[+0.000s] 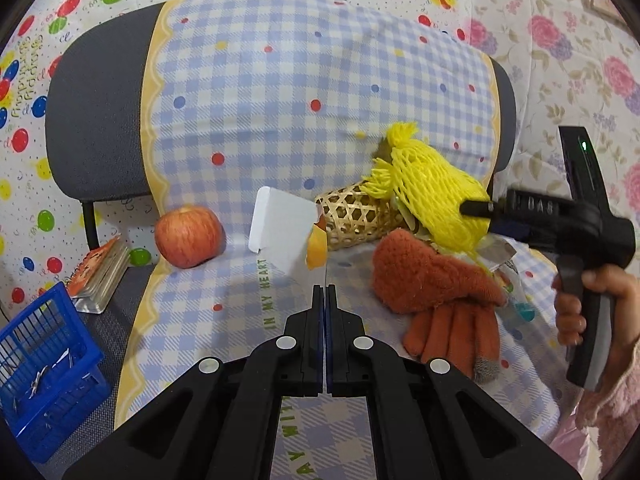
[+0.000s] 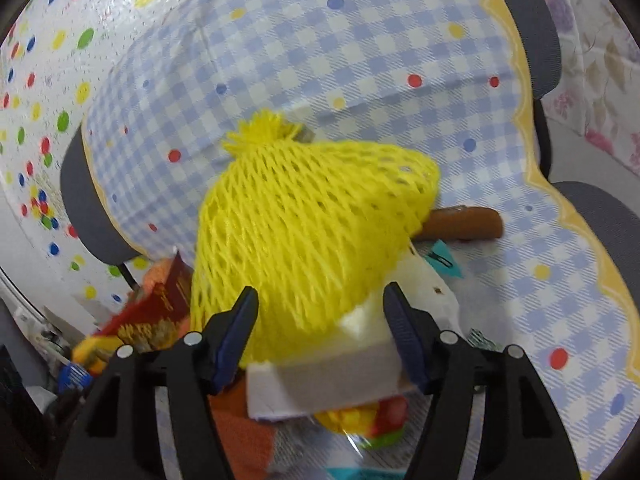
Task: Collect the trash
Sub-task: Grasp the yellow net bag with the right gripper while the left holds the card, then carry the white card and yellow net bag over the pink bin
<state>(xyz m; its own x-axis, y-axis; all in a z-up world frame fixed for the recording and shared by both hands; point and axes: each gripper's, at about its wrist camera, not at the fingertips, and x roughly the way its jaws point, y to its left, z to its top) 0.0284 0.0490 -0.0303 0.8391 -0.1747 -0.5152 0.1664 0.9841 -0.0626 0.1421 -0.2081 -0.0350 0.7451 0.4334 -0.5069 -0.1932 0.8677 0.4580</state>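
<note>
Much hidden under the yellow foam net (image 2: pixel 308 224): it covers most of the pile in the right wrist view, where blur smears the wrappers below and a red packet (image 2: pixel 160 312) at left. A brown stick-like item (image 2: pixel 464 222) pokes out from behind the net; what it is, cannot tell.

Woven bamboo basket (image 1: pixel 356 216) lies on its side on the checked cloth (image 1: pixel 280 100), mouth partly blocked by the net and white card (image 1: pixel 280 232); contents not visible. Blue crate (image 1: pixel 44 368) at lower left, cut off by the frame edge, holds small metal bits, unclear.

Right gripper (image 2: pixel 320 320): jaws spread wide either side of the net and a white foam block (image 2: pixel 324 384); whether they bear on it, cannot tell. Left gripper (image 1: pixel 325 300): jaws pressed together, nothing between, hovering before the card. Apple (image 1: pixel 188 236) sits at left, orange glove (image 1: pixel 436 292) by the net.
</note>
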